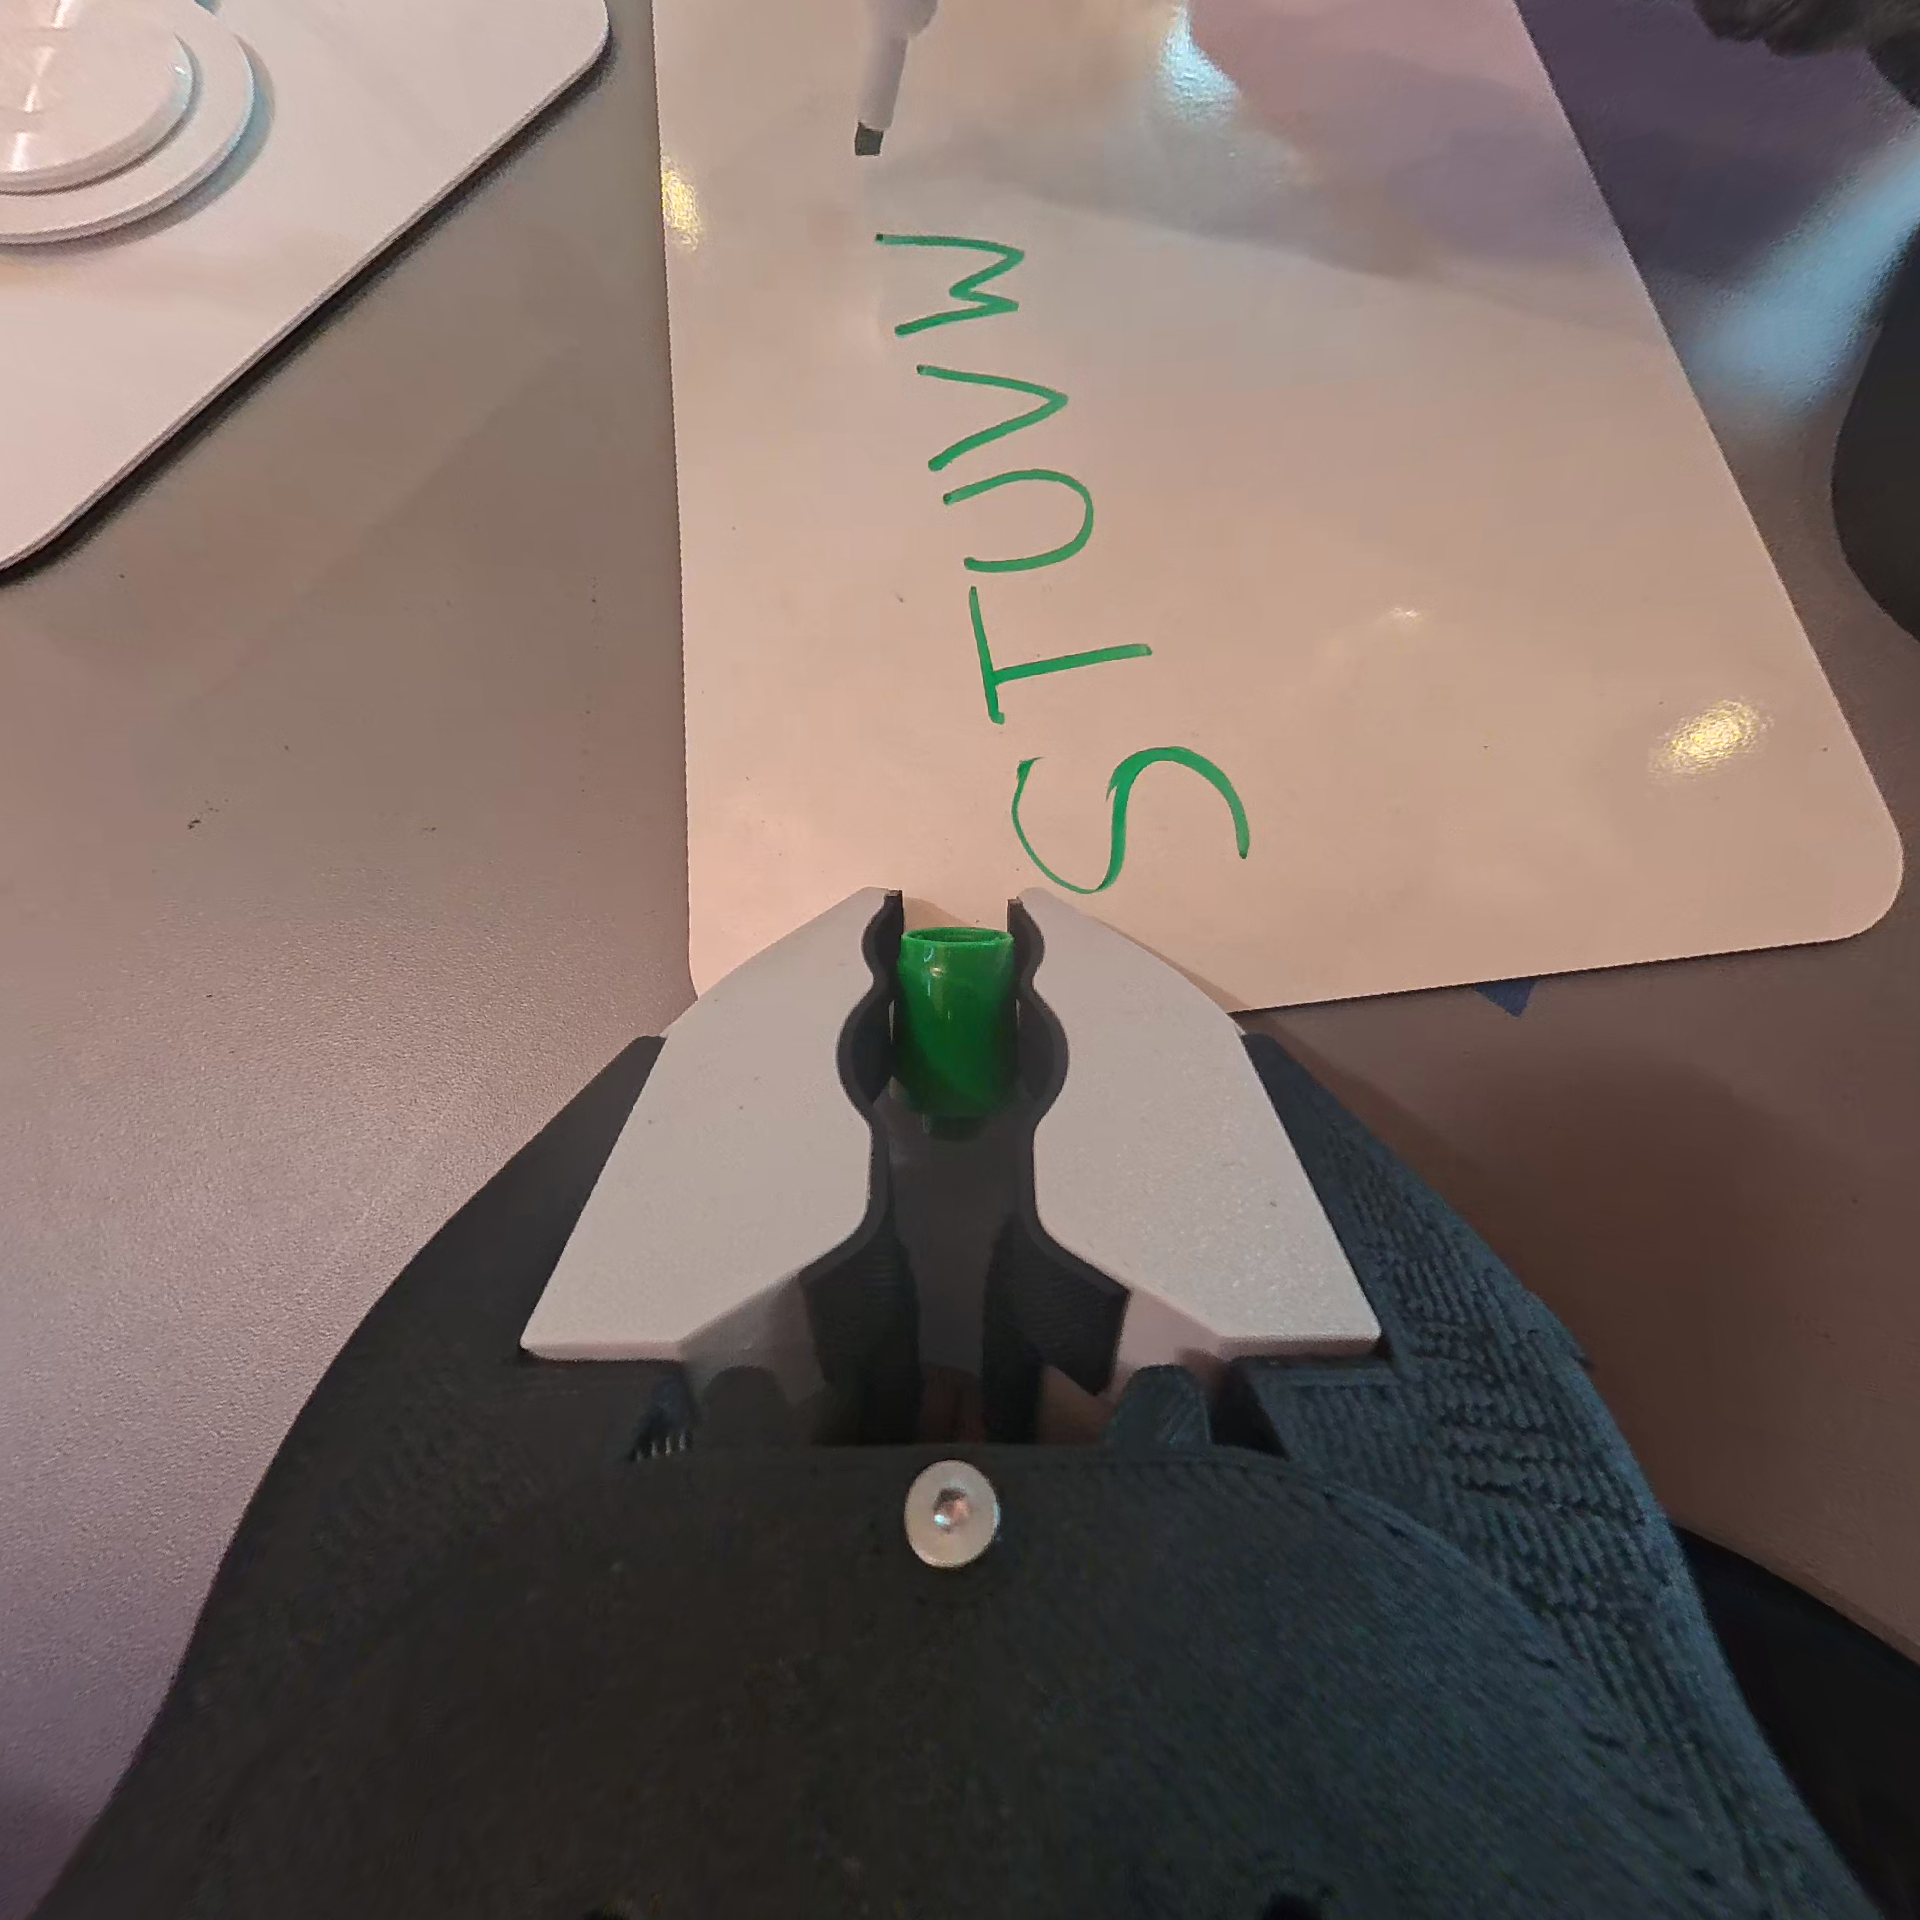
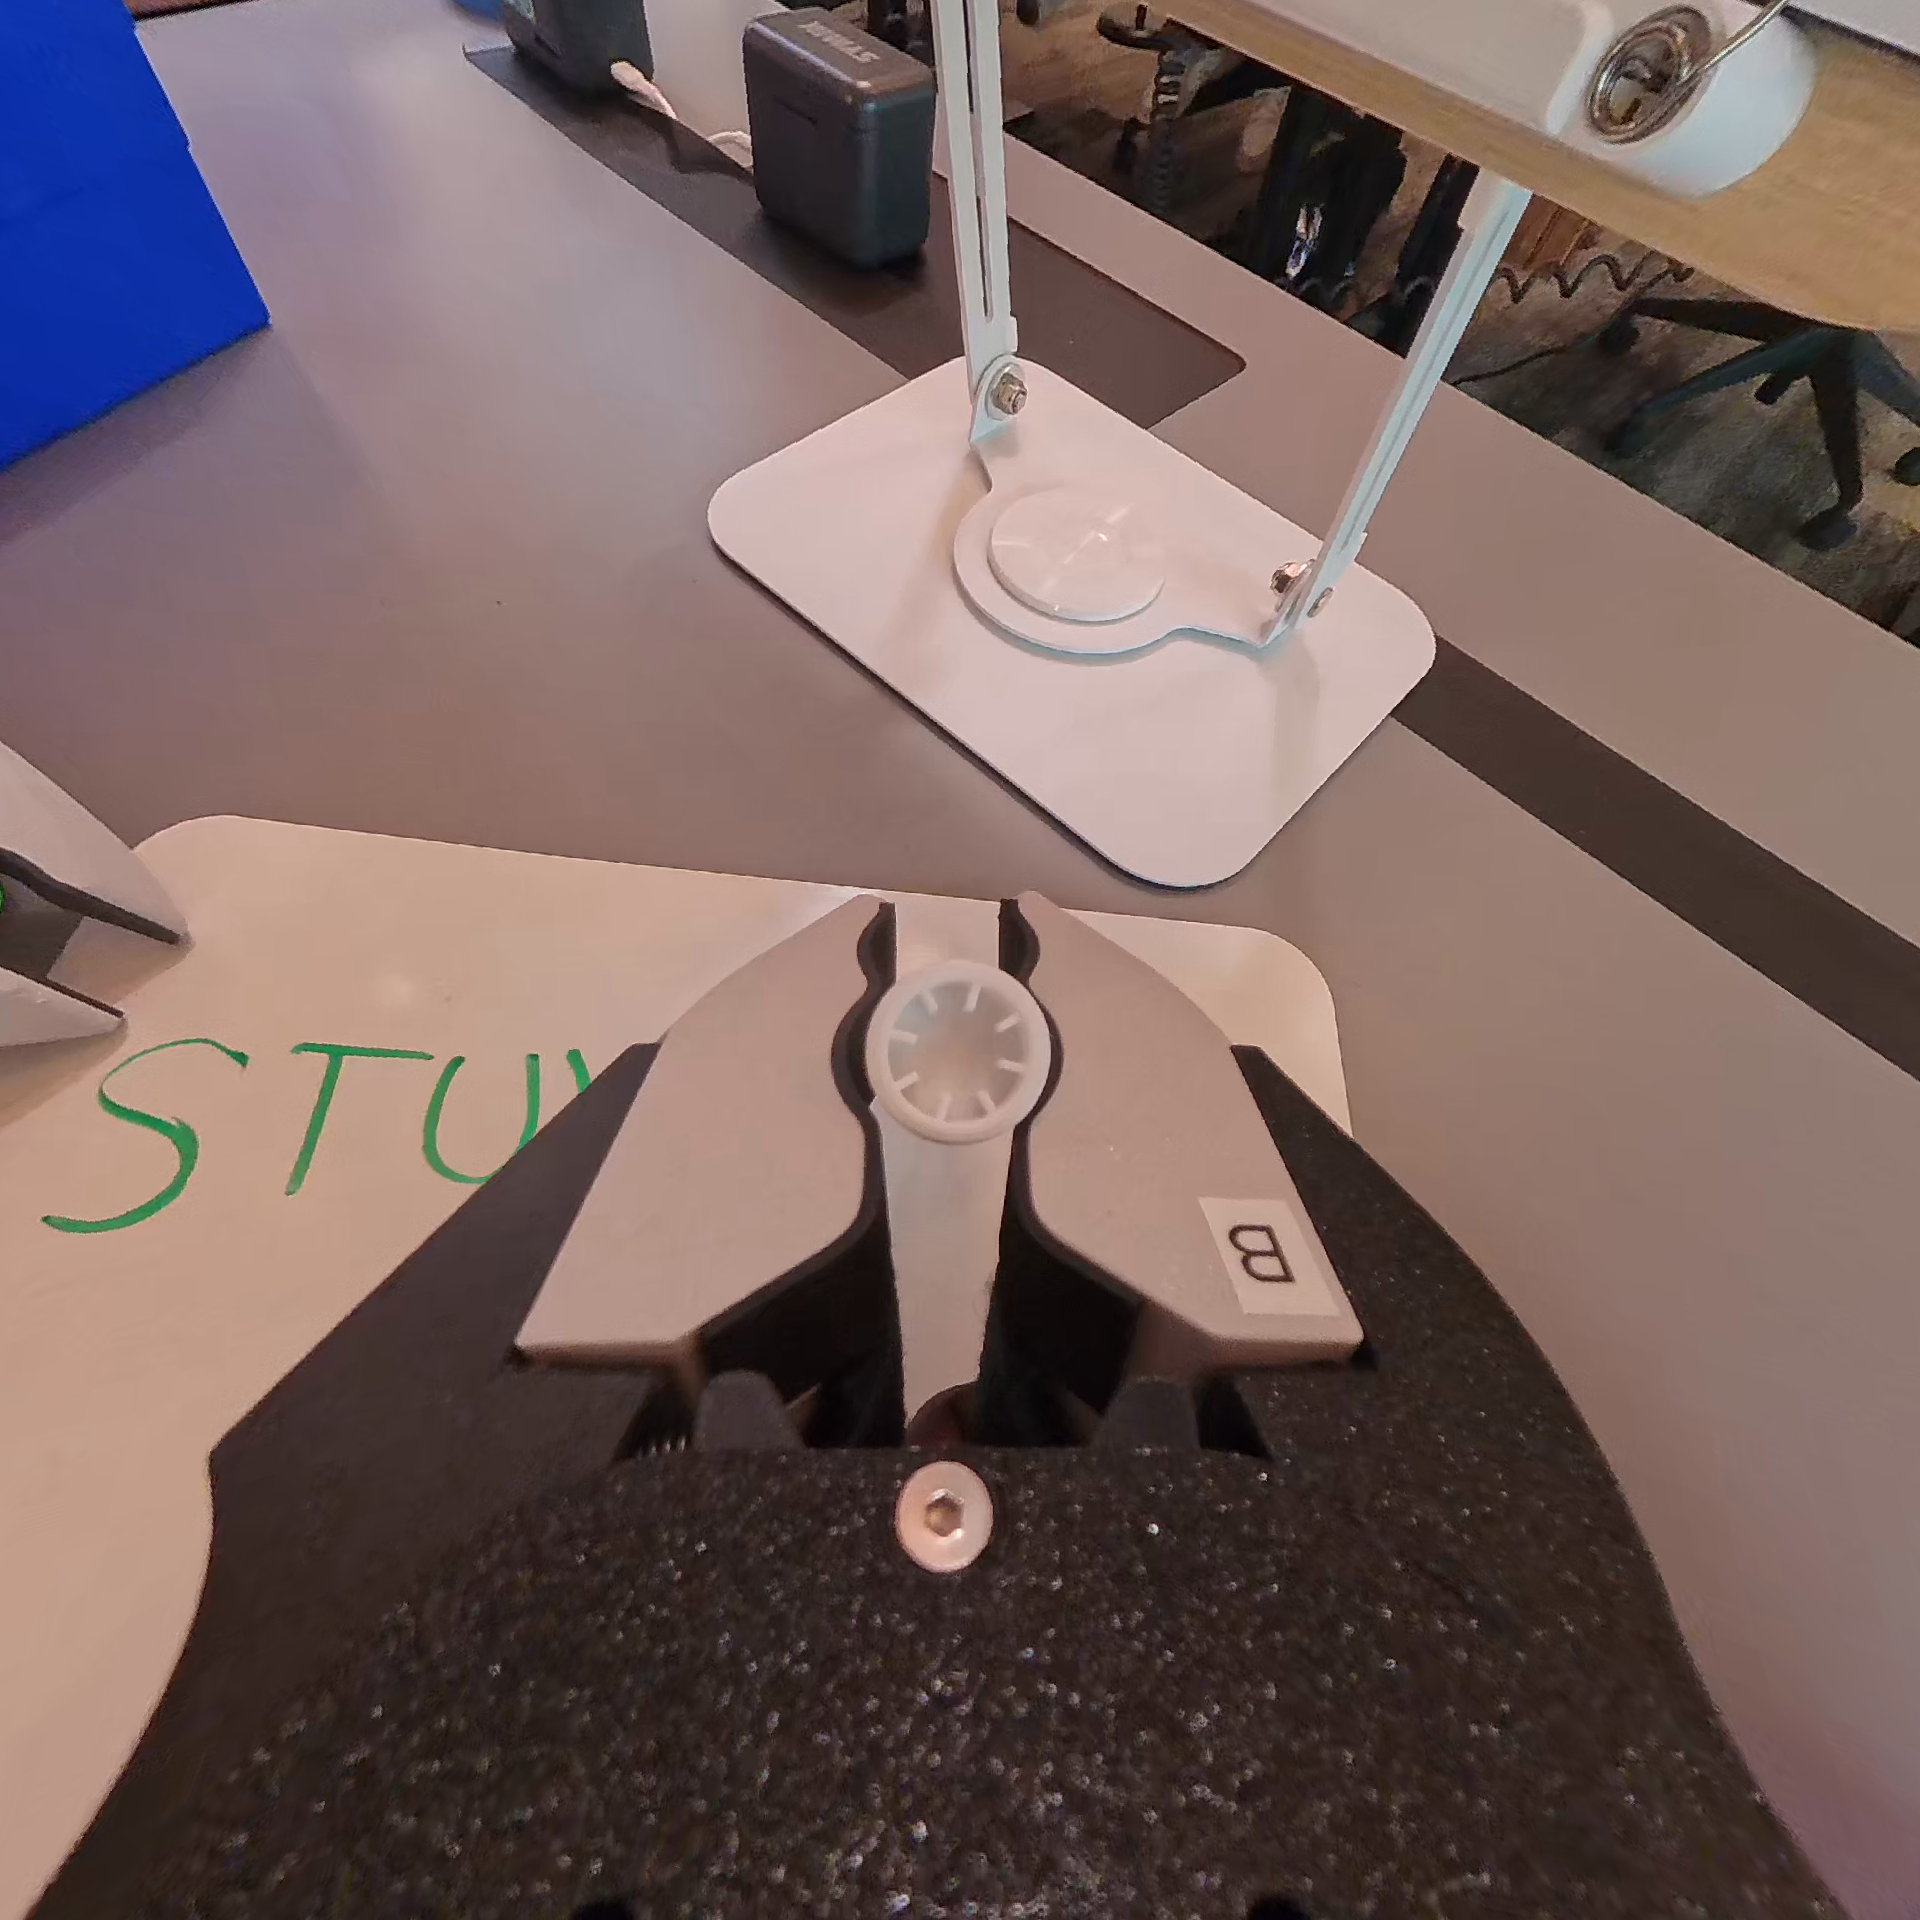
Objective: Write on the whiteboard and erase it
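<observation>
The left tongs (image 1: pixel 954 914) are closed on a green marker cap (image 1: pixel 951 1023), which sits pinched between the two grey fingers (image 1: pixel 727 1153) with its open end facing forward. They sit low over the near end of the whiteboard (image 1: pixel 1351 644), a white sheet with rounded corners lying flat on the grey surface (image 1: pixel 343 831). The right tongs (image 2: pixel 948 914) are clamped on the marker (image 2: pixel 954 1070), a white barrel seen end-on, its round butt end showing between the fingers. In the left wrist view the marker's tip (image 1: pixel 869 135) hangs just above the far part of the board, close to the last stroke; whether it touches the board cannot be told. A row of green handwritten letters (image 1: pixel 1039 540) runs along the board from near the left tongs towards that tip. A scrap of blue tape (image 1: pixel 1507 1000) peeks out under the board's near edge. Beyond the board, apart from it, a white lamp base (image 2: pixel 1091 665) rests on the surface, two thin white struts (image 2: pixel 982 239) rising from it. Farther back stand a dark grey box (image 2: pixel 842 145) and a blue block (image 2: pixel 94 229). A white sticker (image 2: pixel 1262 1255) sits on one finger of the right tongs.
</observation>
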Tool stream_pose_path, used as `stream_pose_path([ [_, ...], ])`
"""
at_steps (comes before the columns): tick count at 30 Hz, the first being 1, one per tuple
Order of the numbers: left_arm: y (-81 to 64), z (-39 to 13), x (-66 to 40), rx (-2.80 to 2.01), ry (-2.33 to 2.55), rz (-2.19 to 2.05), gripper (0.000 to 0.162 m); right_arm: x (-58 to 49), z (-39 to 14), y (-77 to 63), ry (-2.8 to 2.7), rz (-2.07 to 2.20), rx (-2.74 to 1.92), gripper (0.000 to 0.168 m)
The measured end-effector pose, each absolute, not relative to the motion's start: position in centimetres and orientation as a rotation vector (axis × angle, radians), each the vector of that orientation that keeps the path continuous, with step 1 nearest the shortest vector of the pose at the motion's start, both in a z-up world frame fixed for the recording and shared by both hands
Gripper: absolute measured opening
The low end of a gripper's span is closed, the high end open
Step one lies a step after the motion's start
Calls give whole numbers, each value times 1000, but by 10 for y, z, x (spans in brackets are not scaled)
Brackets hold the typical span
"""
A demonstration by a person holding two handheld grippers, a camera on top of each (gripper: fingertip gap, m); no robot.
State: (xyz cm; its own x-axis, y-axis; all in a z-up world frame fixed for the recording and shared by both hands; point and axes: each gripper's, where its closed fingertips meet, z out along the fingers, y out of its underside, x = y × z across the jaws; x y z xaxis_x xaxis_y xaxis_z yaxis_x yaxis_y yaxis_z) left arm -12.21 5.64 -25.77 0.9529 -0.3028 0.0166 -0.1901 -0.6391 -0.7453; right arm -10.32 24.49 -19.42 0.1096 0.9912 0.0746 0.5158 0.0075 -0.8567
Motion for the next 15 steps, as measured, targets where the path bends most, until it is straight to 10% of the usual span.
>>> stream_pose_path([
  [15,56,-258,-122,-2281,346,-176,20,-103,-199,246,-1517,770,-1625,20],
])
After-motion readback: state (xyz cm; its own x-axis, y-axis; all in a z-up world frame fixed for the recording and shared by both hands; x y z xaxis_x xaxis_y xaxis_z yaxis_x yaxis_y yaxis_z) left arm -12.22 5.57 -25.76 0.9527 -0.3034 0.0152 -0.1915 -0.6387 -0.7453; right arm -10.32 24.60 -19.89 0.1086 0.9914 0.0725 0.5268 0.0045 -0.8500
